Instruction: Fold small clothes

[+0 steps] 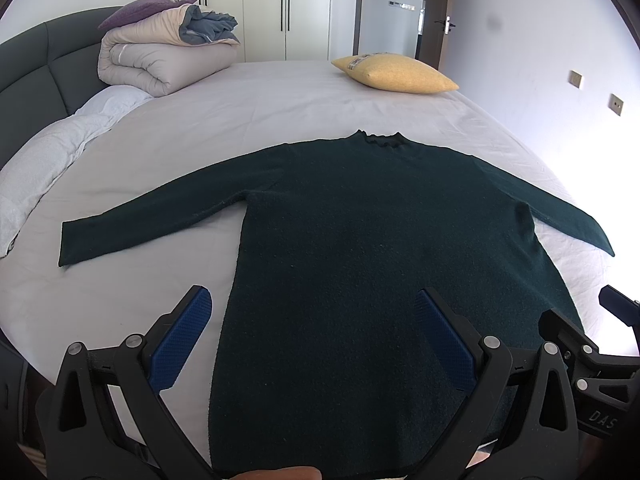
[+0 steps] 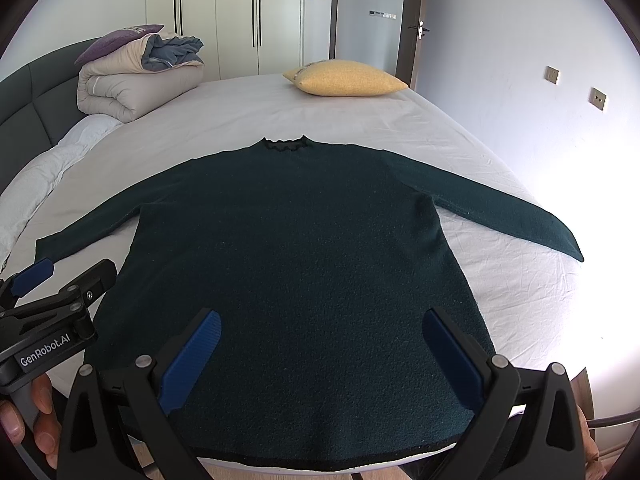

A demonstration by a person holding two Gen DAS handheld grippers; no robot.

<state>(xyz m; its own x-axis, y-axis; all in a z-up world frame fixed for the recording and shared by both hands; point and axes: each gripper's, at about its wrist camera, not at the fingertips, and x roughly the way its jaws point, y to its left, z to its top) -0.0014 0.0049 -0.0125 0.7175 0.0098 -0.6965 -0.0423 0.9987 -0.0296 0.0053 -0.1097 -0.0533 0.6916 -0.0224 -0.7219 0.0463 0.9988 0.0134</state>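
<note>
A dark green long-sleeved sweater [image 1: 360, 220] lies flat on the bed, collar at the far end, both sleeves spread out to the sides, hem toward me. It also shows in the right wrist view [image 2: 296, 240]. My left gripper [image 1: 314, 300] is open and empty, hovering over the sweater's lower left part, its left finger over the sheet. My right gripper [image 2: 322, 320] is open and empty above the sweater's hem area. The left gripper also appears in the right wrist view [image 2: 68, 272] beside the sweater's left edge.
The bed has a pale sheet [image 1: 248, 112]. A rolled duvet with a purple cushion [image 1: 160, 60] sits at the far left by the dark headboard [image 1: 32, 76]. A yellow pillow [image 1: 396, 74] lies at the far end. The bed's near edge [image 2: 320, 470] is just below the hem.
</note>
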